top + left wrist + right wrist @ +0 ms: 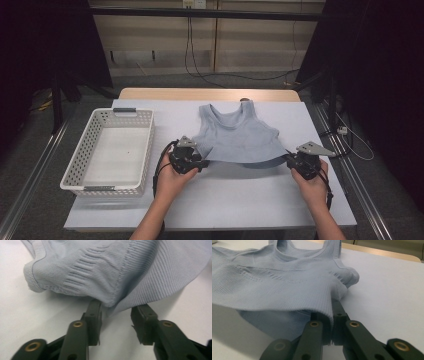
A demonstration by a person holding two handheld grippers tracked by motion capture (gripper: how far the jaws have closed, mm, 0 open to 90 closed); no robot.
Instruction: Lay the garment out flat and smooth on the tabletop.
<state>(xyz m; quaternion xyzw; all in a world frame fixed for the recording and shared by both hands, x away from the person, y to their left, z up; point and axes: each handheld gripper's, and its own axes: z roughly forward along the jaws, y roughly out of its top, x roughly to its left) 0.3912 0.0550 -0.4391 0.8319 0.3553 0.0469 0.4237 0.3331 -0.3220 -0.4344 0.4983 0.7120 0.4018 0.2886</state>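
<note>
The top (pixel 235 137) lies mid-table, straps toward the far edge, hem toward the person. The right gripper (pixel 331 315) is clenched on the hem's right corner. The left gripper (pixel 116 315) is released, jaws astride the left corner, fabric just ahead between them.

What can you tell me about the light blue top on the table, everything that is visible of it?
The light blue top is a sleeveless ribbed knit garment with two shoulder straps and a scooped neck. It lies spread flat on the white table cover, straps away from the person. The right gripper pinches one corner of its lower hem, lifting that edge slightly. At the other corner the hem hangs between the open fingers of the left gripper, not yet clamped.
</note>
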